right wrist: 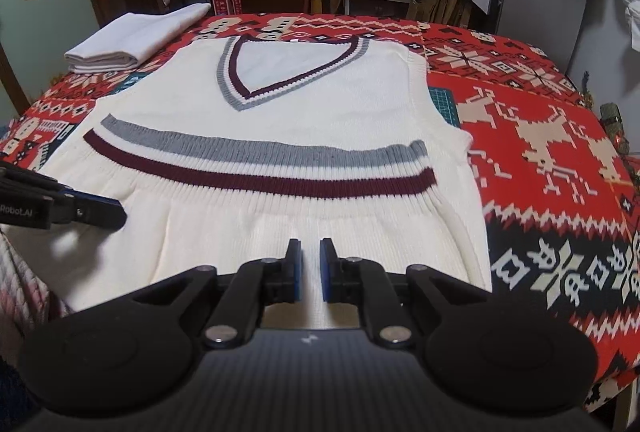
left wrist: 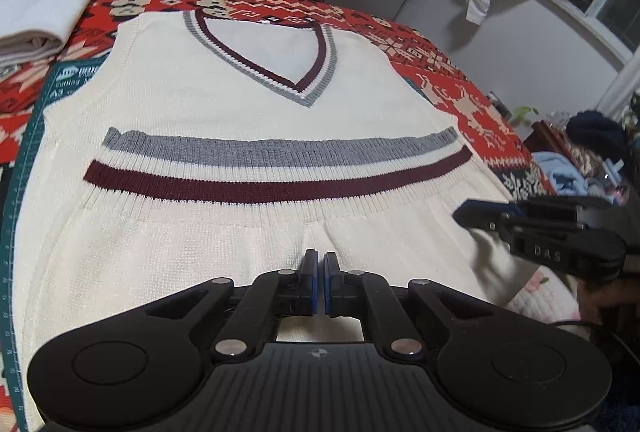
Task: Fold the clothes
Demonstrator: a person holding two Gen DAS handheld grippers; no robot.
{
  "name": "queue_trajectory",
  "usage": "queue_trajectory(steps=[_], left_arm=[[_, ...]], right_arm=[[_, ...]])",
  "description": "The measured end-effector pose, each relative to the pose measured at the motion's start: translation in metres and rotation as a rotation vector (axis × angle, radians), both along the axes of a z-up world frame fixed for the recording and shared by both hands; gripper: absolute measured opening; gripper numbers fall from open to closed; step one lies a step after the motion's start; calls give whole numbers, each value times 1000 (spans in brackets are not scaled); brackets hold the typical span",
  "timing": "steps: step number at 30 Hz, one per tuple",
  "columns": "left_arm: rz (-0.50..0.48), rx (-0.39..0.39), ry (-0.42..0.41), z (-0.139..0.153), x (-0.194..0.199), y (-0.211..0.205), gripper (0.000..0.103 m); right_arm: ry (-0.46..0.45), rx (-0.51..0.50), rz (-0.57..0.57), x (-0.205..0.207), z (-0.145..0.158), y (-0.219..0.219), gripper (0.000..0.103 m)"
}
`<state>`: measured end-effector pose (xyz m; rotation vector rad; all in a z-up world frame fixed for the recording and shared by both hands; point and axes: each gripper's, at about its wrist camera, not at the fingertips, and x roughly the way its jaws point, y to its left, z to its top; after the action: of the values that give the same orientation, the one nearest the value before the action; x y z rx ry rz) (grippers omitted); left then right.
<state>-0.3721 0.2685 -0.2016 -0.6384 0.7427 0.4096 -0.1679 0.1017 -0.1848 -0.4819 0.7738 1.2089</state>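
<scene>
Vest: a cream knitted sleeveless vest (left wrist: 256, 100) lies flat on the desk, V-neck at the far side, its striped hem folded up over the middle so the near edge is a fold.
Desk: a red patterned cloth (right wrist: 552, 160) covers it; a green cutting mat (left wrist: 24, 168) shows under the vest's left edge.
Open room: bare cloth lies to the right of the vest; a folded white garment (right wrist: 132, 40) sits at the far left corner.
Left tongs (left wrist: 320, 264): tips almost together, over the near fold, nothing visibly between them.
Right tongs (right wrist: 310, 252): slightly apart, holding nothing, above the near fold.
</scene>
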Motion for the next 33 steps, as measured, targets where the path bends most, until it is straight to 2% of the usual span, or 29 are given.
queue_trajectory(steps=[7, 11, 22, 25, 28, 32, 33], left_arm=[[5, -7, -2, 0, 0, 0, 4], [-8, 28, 7, 0, 1, -4, 4], [-20, -89, -17, -4, -3, 14, 3], [-23, -123, -24, -5, -4, 19, 3], [-33, -151, 8, -2, -1, 23, 3], [-80, -115, 74, 12, 3, 20, 3], [-92, -95, 78, 18, 2, 18, 8]], right_arm=[[0, -8, -4, -1, 1, 0, 9], [-7, -8, -8, -3, 1, 0, 9], [2, -39, -36, -3, 3, 6, 9], [28, -55, -34, 2, 5, 8, 9], [59, -73, -31, 7, 7, 9, 9], [77, -67, -10, 13, 16, 5, 11], [74, -52, -3, 14, 20, 3, 11]])
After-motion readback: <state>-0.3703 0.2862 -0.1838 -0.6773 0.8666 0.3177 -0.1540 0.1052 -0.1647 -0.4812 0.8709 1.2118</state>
